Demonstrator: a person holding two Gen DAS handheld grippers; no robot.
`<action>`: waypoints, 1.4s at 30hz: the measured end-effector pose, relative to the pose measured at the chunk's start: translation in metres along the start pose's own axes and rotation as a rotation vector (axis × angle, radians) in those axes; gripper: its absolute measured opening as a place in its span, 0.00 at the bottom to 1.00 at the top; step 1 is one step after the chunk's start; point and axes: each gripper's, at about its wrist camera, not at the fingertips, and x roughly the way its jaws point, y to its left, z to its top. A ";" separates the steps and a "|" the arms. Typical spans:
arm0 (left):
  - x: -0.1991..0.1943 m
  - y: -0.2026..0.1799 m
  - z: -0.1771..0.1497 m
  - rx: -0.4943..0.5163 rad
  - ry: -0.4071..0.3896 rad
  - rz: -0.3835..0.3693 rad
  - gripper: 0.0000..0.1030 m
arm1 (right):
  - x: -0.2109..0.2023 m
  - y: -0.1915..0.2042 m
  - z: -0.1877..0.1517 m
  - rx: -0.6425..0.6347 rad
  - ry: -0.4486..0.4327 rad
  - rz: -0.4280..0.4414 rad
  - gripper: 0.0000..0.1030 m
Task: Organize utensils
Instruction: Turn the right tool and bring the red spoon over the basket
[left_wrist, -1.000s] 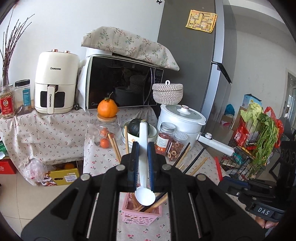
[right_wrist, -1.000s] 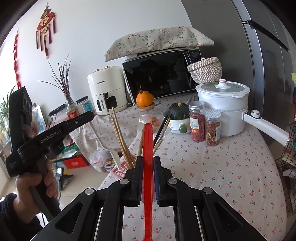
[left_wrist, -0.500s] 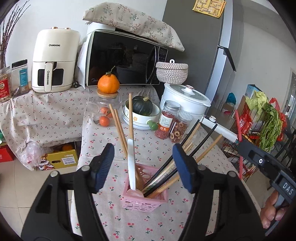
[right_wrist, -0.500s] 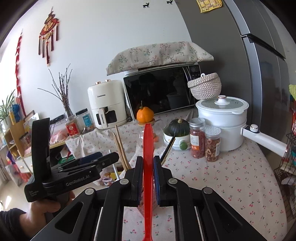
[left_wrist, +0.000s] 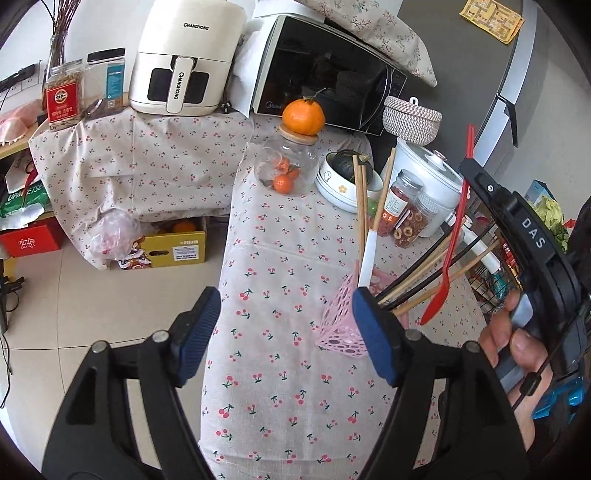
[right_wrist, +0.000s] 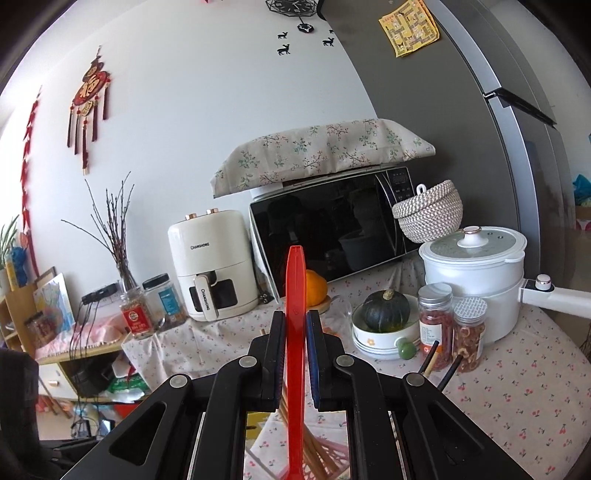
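The right hand-held gripper (right_wrist: 295, 328) is clamped on a red spoon (right_wrist: 296, 354), its blue pads pressed against the flat handle from both sides. In the right wrist view the spoon's long axis runs straight along the fingers, the squared handle end poking out past the fingertips toward the microwave (right_wrist: 332, 236) and the rest of the shaft passing back between the black arms to the bottom edge. Seen from the left wrist, the same spoon stands nearly upright, bowl end down, hanging just beside the pink perforated basket (left_wrist: 341, 325) on its right, above the cherry-print tabletop (left_wrist: 288, 280). It is glossy, one-piece plastic, thin and uniformly red. The left hand-held gripper (left_wrist: 286, 328) is spread wide with nothing between its blue pads; its right finger sits in front of the basket's near corner. The basket holds a white spoon (left_wrist: 367, 258) leaning upright, handle up, with wooden chopsticks (left_wrist: 360, 206) rising behind it and black chopsticks (left_wrist: 436, 262) fanning out to the right. Whether the basket is tilted or only distorted by the lens cannot be told.
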 end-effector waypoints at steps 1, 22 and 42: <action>0.001 0.001 -0.001 -0.002 0.009 -0.004 0.72 | 0.004 0.001 -0.003 0.001 -0.014 -0.017 0.10; 0.012 0.005 0.000 0.015 0.064 0.004 0.76 | 0.010 0.007 -0.041 -0.040 -0.027 -0.142 0.38; 0.027 -0.043 -0.027 0.104 0.156 -0.041 0.80 | -0.094 -0.078 0.023 0.019 0.213 -0.137 0.73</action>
